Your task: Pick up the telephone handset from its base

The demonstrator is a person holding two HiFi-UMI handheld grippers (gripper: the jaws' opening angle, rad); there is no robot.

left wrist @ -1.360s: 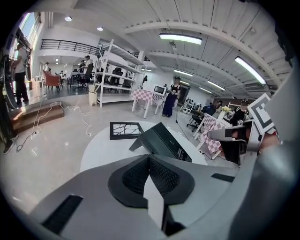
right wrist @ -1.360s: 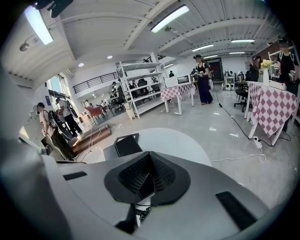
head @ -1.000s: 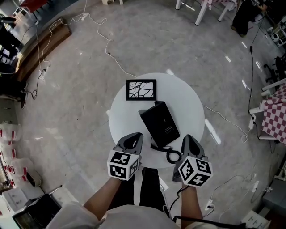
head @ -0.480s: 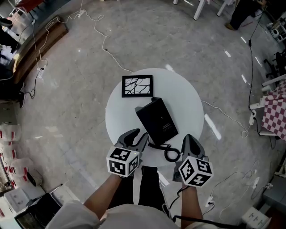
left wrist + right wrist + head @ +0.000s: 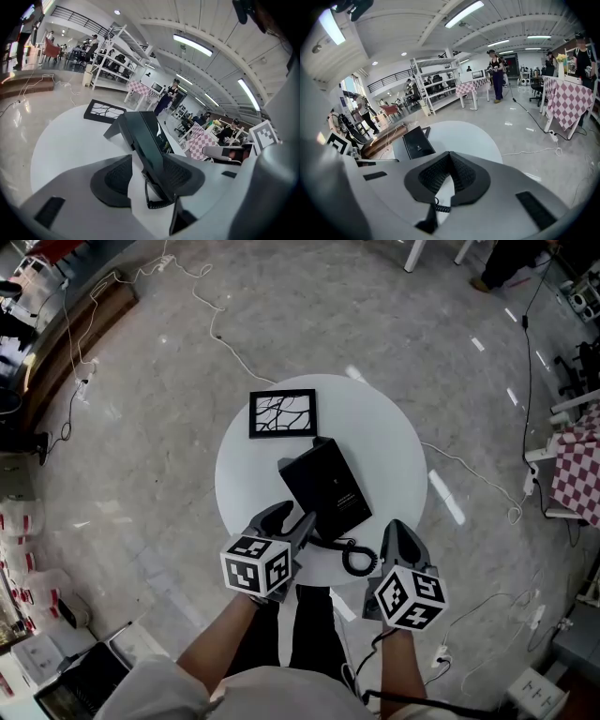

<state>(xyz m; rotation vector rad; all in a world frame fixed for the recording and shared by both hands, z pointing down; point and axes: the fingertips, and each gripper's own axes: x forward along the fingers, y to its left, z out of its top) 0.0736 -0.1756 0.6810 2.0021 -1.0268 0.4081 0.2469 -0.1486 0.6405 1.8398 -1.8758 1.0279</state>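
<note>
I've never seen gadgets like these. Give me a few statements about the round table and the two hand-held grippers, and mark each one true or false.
1. The left hand-held gripper has its jaws apart. True. They have just been opening, and the near edge of the telephone is between them.
2. The right hand-held gripper grips the coiled cord. False. Its jaws are together on nothing, and the cord lies on the table.
3. The framed picture lies on top of the telephone. False. It lies flat on the table beside the telephone, on the far side.
4. The table is round and white. True.
5. The telephone is white. False. It is black.
</note>
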